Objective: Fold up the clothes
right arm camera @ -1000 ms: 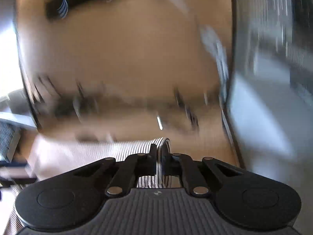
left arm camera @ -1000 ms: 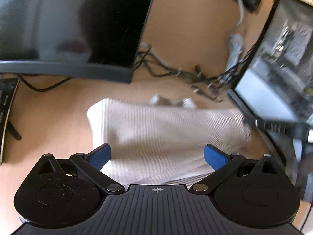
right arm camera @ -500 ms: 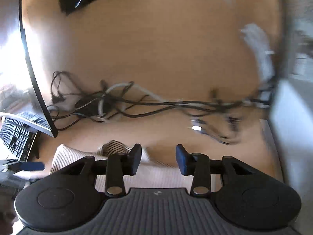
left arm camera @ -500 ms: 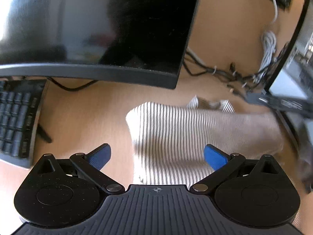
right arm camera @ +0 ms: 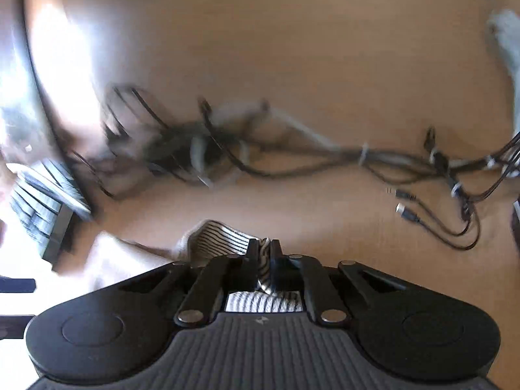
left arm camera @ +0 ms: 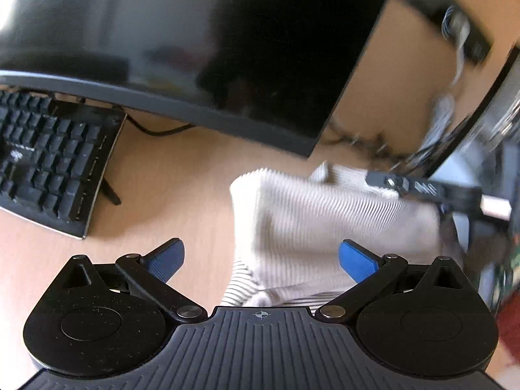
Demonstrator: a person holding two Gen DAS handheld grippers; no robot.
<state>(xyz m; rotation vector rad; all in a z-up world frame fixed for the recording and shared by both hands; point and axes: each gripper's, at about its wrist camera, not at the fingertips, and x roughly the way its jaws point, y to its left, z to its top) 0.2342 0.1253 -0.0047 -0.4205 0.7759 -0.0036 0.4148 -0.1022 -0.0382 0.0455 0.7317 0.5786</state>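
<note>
A cream striped garment (left arm camera: pixel 328 224) lies folded on the wooden desk, ahead and to the right in the left wrist view. My left gripper (left arm camera: pixel 261 258) is open and empty; its blue pads (left arm camera: pixel 356 260) stand apart over the garment's near left edge. My right gripper (right arm camera: pixel 263 256) is shut on a striped fold of the same garment (right arm camera: pixel 221 237) at its far edge. The right gripper also shows in the left wrist view (left arm camera: pixel 422 190) at the garment's far right corner.
A large dark monitor (left arm camera: pixel 195 48) hangs over the desk behind the garment. A black keyboard (left arm camera: pixel 48 162) lies at the left. A second screen (left arm camera: pixel 481 123) stands at the right. A tangle of cables (right arm camera: pixel 292 152) lies on the desk beyond the garment.
My right gripper opened half a second ago and is shut again on the garment's far edge. My left gripper, open throughout, has shifted left, so the garment sits further right in its view.
</note>
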